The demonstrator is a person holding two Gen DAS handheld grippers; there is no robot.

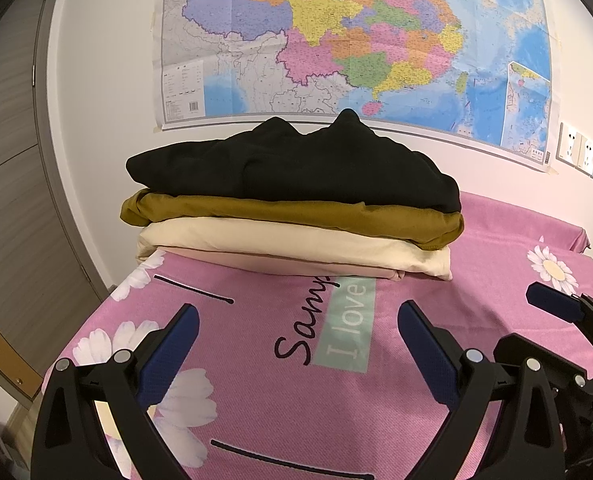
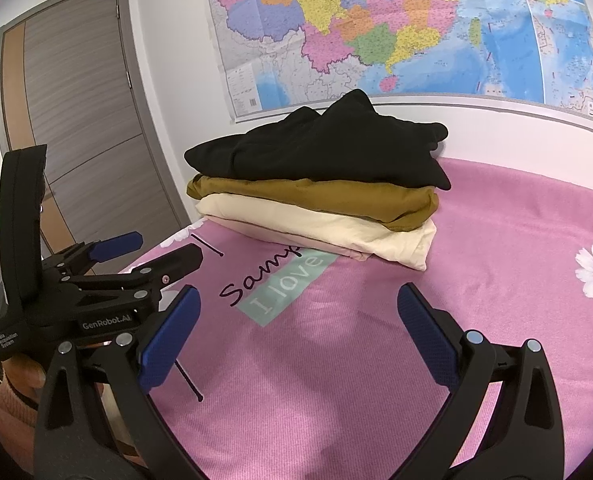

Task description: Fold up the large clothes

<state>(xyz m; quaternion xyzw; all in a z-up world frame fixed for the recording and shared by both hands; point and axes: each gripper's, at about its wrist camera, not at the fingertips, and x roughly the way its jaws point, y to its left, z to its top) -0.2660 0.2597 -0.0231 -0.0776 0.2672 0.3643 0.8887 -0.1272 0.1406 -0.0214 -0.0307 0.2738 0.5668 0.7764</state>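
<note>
A stack of folded clothes sits on the pink cloth, in the middle of both frames. The black garment (image 1: pixel 296 160) is on top, folded loosely, with two points of fabric sticking up along its far edge and its right side drooping over the layer below. Under it lies the brown garment (image 1: pixel 288 212), flatter, its fold edges rounded. At the bottom is the cream garment (image 1: pixel 280 248), the neatest of them, with a paler pinkish layer showing at its lower edge; whether that is a separate piece I cannot tell.

That makes three garments I can count for sure, one of each colour, and two grippers.

The stack lies ahead of both tools, well apart from them, toward the wall. The left gripper (image 1: pixel 296 340) fills the bottom of its own frame, its blue-padded fingers spread wide with nothing between them but the cloth (image 1: pixel 496 232) and the printed words on it. The right gripper (image 2: pixel 296 320) is likewise spread wide and holds nothing. Each shows in the other's view at the frame's edge, so they are side by side at the near edge of the cloth.

Behind the stack a map (image 1: pixel 356 40) covers the upper wall, and a door (image 2: pixel 80 120) stands at upper left of the right view.
</note>
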